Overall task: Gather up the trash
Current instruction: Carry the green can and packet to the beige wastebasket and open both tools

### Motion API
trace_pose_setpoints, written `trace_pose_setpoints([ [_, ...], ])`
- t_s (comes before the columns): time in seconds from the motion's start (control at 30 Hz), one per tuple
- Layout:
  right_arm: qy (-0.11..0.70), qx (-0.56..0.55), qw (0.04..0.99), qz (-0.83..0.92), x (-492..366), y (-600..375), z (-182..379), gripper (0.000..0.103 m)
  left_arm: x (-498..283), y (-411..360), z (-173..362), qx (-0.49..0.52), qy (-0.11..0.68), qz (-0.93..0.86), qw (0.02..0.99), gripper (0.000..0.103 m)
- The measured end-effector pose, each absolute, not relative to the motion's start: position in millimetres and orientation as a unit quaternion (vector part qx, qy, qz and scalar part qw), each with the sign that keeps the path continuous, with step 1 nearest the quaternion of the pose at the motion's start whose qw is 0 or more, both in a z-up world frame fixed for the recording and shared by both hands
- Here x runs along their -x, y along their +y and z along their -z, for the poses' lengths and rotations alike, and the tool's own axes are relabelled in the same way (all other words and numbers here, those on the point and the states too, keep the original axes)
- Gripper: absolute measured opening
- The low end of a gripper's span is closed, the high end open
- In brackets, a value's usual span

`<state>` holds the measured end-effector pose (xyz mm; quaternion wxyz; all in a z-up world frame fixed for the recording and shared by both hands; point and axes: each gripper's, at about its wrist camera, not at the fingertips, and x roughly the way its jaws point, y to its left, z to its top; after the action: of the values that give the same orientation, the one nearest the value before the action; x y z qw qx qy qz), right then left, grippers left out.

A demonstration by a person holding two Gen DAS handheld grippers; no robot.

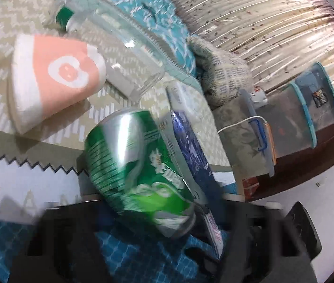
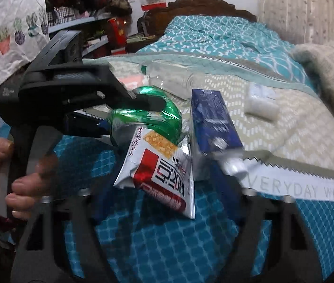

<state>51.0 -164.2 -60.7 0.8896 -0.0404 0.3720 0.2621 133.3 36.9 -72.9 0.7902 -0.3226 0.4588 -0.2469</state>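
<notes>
While "EVERYDAY WISH" lines the blanket (image 2: 308, 188), each hand-held gripper clamps trash: left (image 1: 167, 212) green can (image 1: 138, 169), right (image 2: 164, 184) snack packet (image 2: 159, 172).

The left gripper (image 2: 129, 108) points down and forward, its black fingers (image 2: 143, 101) clamped. A hand (image 2: 13, 165) grips its handle. The right gripper (image 2: 164, 188) tilts downward too.

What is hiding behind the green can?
Behind the green can stands a blue carton; farther back lie a clear bottle and a pink pack. The carton's lower part is covered.
</notes>
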Motion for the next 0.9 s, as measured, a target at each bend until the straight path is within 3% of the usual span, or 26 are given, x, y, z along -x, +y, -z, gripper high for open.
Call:
trace_pose_setpoints([
  [0.03, 0.387, 0.041, 0.883, -0.262, -55, -163, 65, 0.024, -135, 38, 74, 0.333, 0.458, 0.248, 0.786, 0.031],
  [0.17, 0.374, 0.003, 0.889, -0.264, -42, -182, 54, 0.016, -119, 34, 53, 0.309, 0.442, 0.251, 0.804, 0.025],
  [0.47, 0.318, -0.128, 0.908, -0.238, 0, -272, 31, 0.016, -64, -17, -12, 0.241, 0.381, 0.354, 0.82, 0.025],
  [0.9, 0.326, -0.249, 0.901, -0.145, 22, -393, 62, 0.015, -84, -158, 17, 0.156, 0.456, 0.395, 0.782, 0.024],
])
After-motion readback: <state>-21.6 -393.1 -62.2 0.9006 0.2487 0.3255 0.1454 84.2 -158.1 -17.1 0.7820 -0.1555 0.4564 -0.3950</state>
